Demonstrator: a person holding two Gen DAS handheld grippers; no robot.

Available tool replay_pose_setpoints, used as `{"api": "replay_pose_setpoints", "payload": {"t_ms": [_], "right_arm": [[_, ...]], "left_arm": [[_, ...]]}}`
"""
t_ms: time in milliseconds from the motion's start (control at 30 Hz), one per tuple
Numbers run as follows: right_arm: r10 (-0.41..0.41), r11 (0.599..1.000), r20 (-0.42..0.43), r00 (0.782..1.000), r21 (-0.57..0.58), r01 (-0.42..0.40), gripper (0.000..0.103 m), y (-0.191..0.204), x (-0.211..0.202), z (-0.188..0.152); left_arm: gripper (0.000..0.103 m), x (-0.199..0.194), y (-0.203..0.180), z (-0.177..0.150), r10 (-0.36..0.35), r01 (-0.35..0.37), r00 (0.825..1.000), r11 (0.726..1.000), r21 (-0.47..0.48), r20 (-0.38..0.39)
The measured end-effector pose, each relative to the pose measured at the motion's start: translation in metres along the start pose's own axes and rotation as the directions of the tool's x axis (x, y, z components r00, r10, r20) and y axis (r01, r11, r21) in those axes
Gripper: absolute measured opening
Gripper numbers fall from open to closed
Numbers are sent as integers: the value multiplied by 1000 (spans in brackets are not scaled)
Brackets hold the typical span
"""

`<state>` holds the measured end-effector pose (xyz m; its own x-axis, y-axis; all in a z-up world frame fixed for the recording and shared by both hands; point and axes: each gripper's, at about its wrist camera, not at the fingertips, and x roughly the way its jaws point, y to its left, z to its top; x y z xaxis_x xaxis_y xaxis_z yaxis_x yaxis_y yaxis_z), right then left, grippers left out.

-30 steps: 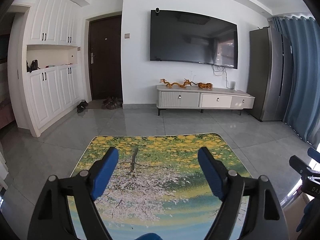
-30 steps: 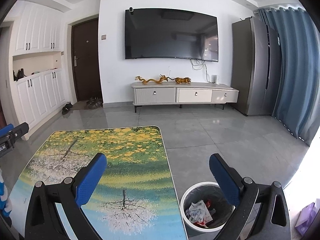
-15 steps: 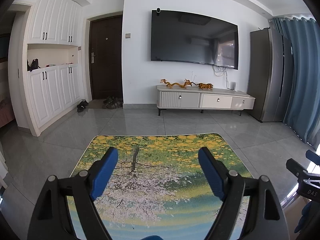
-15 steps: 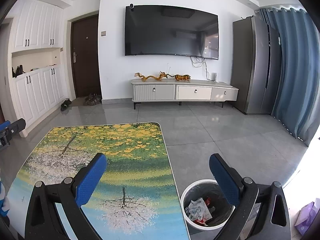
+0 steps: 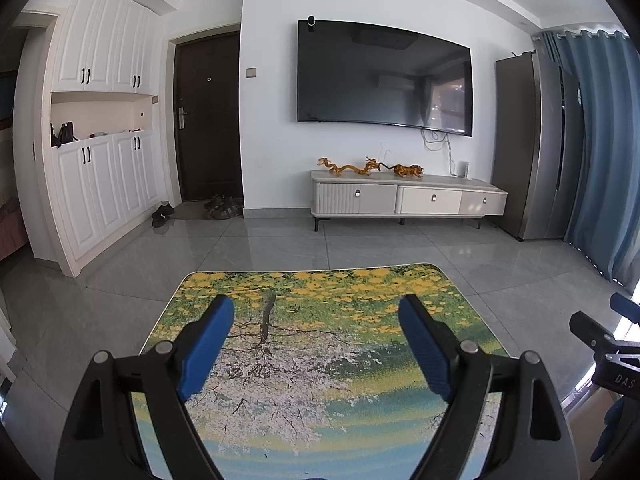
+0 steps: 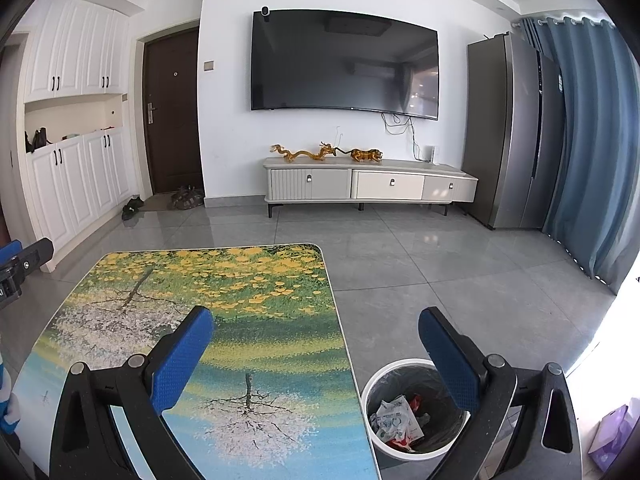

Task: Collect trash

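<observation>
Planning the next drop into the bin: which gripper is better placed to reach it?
Right, probably. The right gripper hangs open with the bin just under its right finger, beside the table. The left gripper is open over the tabletop, with no bin in its view.

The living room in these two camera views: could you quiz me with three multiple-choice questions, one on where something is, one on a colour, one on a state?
1. Where does the trash bin stand?
A. on the floor by the table's right edge
B. on the TV cabinet
C. beside the entrance door

2. What colour are the pads on each hand-held gripper?
A. red
B. blue
C. white

3. What state is the right hand-held gripper in?
A. shut on a wrapper
B. shut on nothing
C. open, holding nothing

Answers:
1 A, the bin sits on the grey tiles just off the printed table.
2 B, blue pads show in both wrist views, as on the left hand-held gripper.
3 C, its jaws stand wide apart with nothing between them; wrappers already lie in the bin.
</observation>
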<state>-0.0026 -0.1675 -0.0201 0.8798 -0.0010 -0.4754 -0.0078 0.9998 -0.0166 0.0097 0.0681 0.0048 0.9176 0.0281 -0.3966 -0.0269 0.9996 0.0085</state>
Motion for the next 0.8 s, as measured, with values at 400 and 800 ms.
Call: {"api": "replay_pose_setpoints", "payload": {"t_ms": [400,800], "right_arm": [[-14,1000,11,1000,-14,14,103,2,-2,1],[-9,1000,21,1000,-19,9,103,6,-7,-1]], "left_arm": [[84,-1,-2,-1,-16,16,1000,1000,13,-4],[84,-9,-1,0,-20,20,1000,1000,16,2]]}}
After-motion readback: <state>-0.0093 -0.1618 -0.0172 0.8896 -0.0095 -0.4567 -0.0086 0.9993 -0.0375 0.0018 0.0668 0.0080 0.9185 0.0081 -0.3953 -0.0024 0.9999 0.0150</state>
